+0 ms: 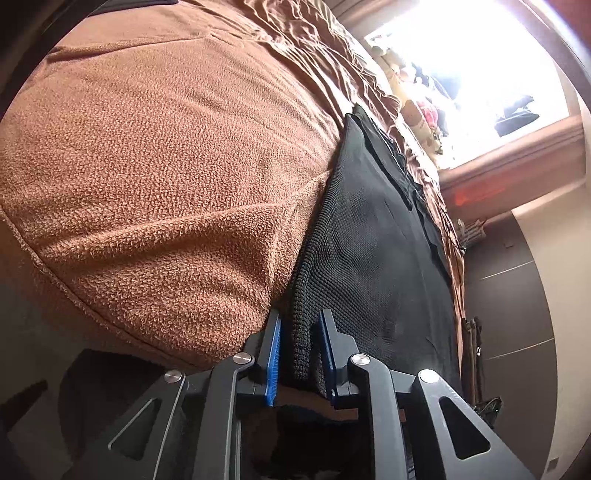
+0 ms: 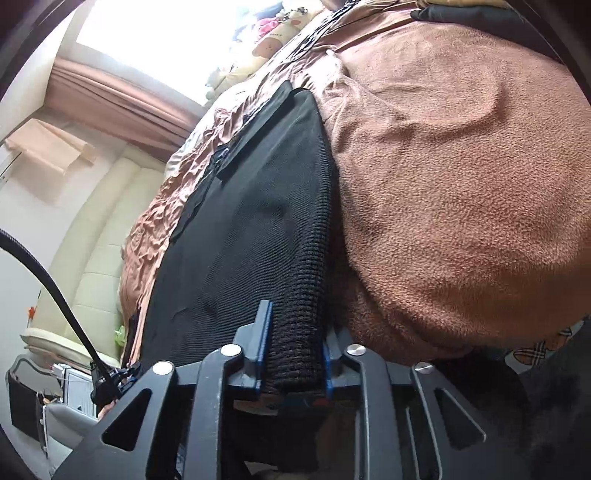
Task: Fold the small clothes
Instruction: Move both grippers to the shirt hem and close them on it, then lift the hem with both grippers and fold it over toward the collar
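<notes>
1. A black knitted garment (image 1: 373, 236) lies flat on a bed, spread over a brown crinkled sheet (image 1: 317, 48).
2. A fuzzy brown blanket (image 1: 155, 155) lies bunched on the bed right beside the garment, and its edge touches the garment's ribbed edge.
3. The left gripper (image 1: 300, 354) is closed on the near ribbed edge of the black garment. The cloth is folded up thick between its two blue pads (image 1: 274, 354), so the gap is narrow and full of cloth.
4. The right gripper (image 2: 293, 350) is also closed on the ribbed edge of the same garment. A thick roll of the black knit fills the narrow gap between its fingers.
5. In the right wrist view, the garment runs away from the gripper up the bed, with the blanket on its right side and the sheet on its left.
6. A bright window (image 1: 476, 62) with a brown curtain (image 2: 122, 99) is past the far end of the bed.
7. Soft toys (image 2: 273, 33) sit near the window.
8. A black cable (image 2: 55, 284) hangs at the left in the right wrist view.
</notes>
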`<state>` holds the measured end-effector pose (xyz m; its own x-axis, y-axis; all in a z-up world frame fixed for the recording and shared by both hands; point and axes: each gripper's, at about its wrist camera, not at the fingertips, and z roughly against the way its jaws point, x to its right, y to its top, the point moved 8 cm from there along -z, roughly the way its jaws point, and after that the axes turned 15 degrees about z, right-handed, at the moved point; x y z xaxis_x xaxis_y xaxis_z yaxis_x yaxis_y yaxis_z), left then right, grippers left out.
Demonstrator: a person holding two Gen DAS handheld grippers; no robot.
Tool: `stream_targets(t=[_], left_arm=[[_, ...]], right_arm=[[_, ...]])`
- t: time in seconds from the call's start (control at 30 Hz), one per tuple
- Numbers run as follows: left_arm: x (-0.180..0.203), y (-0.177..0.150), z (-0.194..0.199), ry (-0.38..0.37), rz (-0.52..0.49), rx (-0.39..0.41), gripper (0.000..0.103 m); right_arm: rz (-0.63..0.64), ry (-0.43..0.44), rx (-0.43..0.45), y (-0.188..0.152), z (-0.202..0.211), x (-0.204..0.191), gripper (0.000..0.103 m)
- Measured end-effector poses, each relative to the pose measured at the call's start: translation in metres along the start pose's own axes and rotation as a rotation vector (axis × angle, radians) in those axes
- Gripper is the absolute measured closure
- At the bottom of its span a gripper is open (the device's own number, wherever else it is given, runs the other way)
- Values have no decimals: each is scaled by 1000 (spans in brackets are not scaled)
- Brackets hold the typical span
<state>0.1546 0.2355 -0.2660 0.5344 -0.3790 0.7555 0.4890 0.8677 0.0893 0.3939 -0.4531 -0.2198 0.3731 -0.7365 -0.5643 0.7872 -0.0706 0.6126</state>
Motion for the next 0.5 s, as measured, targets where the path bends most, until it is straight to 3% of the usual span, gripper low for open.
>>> stream_targets(t=[0.23, 0.5], left_arm=[[-4, -4, 5, 53, -27, 51, 95], [10, -7, 22, 46, -89, 101, 97]], right_arm=[[-5, -15, 35, -8, 25, -10, 100], [1, -5, 115, 0, 59, -22, 101]])
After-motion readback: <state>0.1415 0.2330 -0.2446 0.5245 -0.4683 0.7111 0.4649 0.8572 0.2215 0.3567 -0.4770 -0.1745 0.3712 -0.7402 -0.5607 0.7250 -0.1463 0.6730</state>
